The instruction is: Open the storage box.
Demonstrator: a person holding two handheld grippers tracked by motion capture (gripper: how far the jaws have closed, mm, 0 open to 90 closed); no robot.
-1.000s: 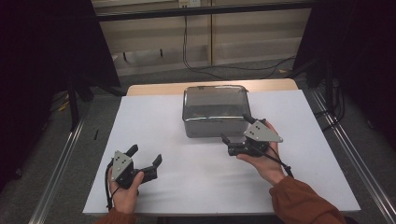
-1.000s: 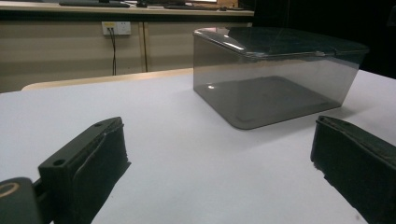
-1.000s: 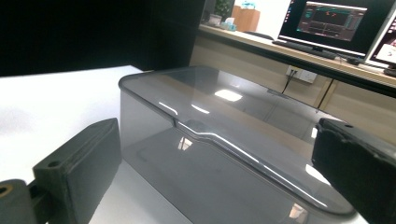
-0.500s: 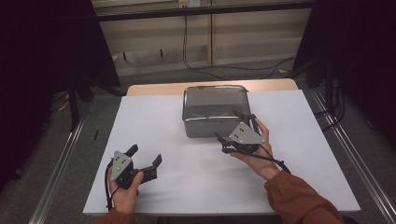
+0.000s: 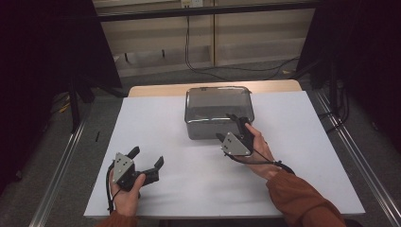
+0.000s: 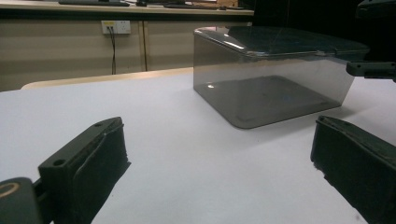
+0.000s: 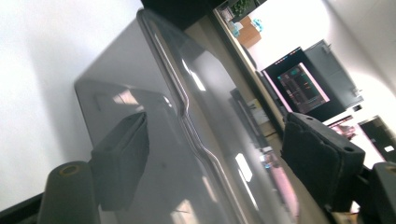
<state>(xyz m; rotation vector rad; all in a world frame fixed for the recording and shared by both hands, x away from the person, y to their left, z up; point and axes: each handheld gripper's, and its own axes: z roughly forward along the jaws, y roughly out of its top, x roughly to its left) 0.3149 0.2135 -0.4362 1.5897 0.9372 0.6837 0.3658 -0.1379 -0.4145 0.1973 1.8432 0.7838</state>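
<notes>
A smoked, see-through box (image 5: pixel 213 109) with a lid on it stands at the back middle of the white table (image 5: pixel 302 142). My right gripper (image 5: pixel 228 127) is turned on its side at the box's front right corner. Its jaws have just been closing and stand one on each side of the lid's rim (image 7: pixel 183 105); gaps still show, so it is open. My left gripper (image 5: pixel 147 156) rests open near the front left of the table with nothing between its fingers. In the left gripper view the box (image 6: pixel 275 88) is ahead and to the right of the left gripper (image 6: pixel 219 161).
The table's wooden back edge (image 5: pixel 156 90) runs behind the box. Metal rails (image 5: pixel 61 165) flank the table on both sides. Cables (image 5: pixel 198 56) hang down the wall behind. White tabletop lies bare between the two hands.
My right hand has moved left to the box's front right corner and rolled onto its side, and its jaws have narrowed. The left hand has stayed put.
</notes>
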